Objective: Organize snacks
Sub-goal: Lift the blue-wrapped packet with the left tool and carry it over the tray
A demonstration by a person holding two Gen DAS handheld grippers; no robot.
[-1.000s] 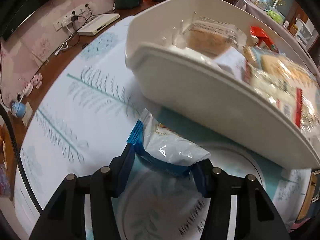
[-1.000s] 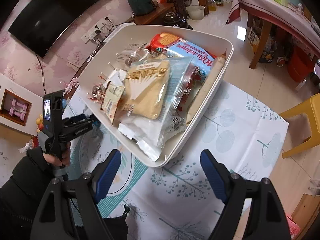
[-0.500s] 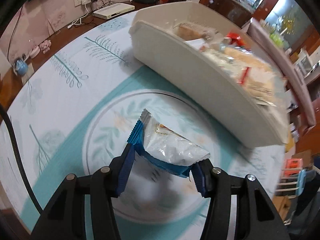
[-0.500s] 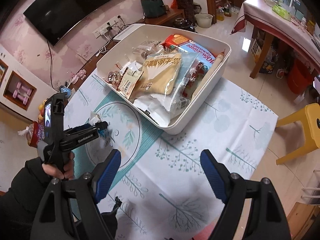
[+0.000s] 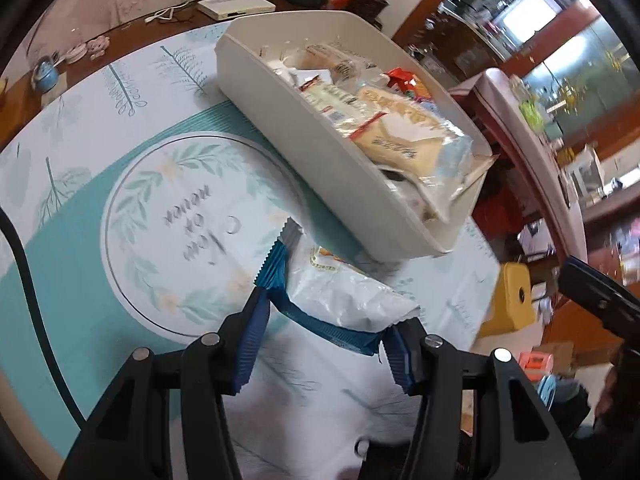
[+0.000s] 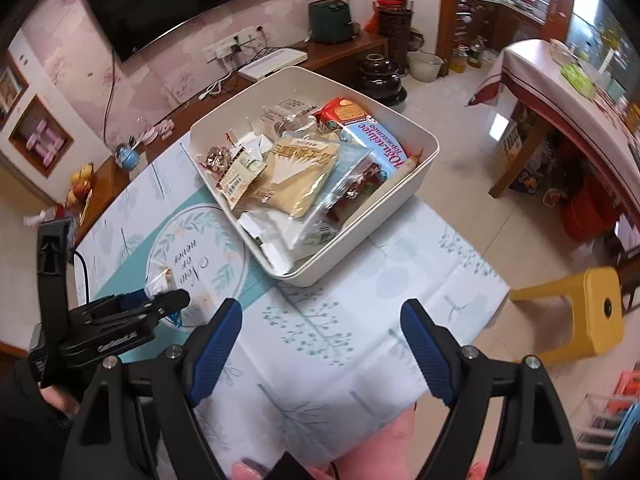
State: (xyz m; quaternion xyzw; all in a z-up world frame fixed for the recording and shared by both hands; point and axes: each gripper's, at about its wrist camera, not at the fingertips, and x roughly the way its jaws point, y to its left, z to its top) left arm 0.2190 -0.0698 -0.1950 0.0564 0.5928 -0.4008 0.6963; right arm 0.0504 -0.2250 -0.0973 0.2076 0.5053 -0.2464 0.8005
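Note:
My left gripper is shut on a white snack packet with a blue crimped edge, held just above the tablecloth, near the front of a white bin. The bin is full of snack packets, with a beige bag on top. In the right wrist view the left gripper with the packet sits at the left. My right gripper is open and empty, high above the table's near edge.
The table wears a white and teal tablecloth with a round leaf print. A yellow stool stands on the floor at the right. A sideboard with a white box and a TV lies behind the table.
My left gripper has drawn back from the bin with the packet, toward the table's near side. My right gripper has risen and pulled back, still open.

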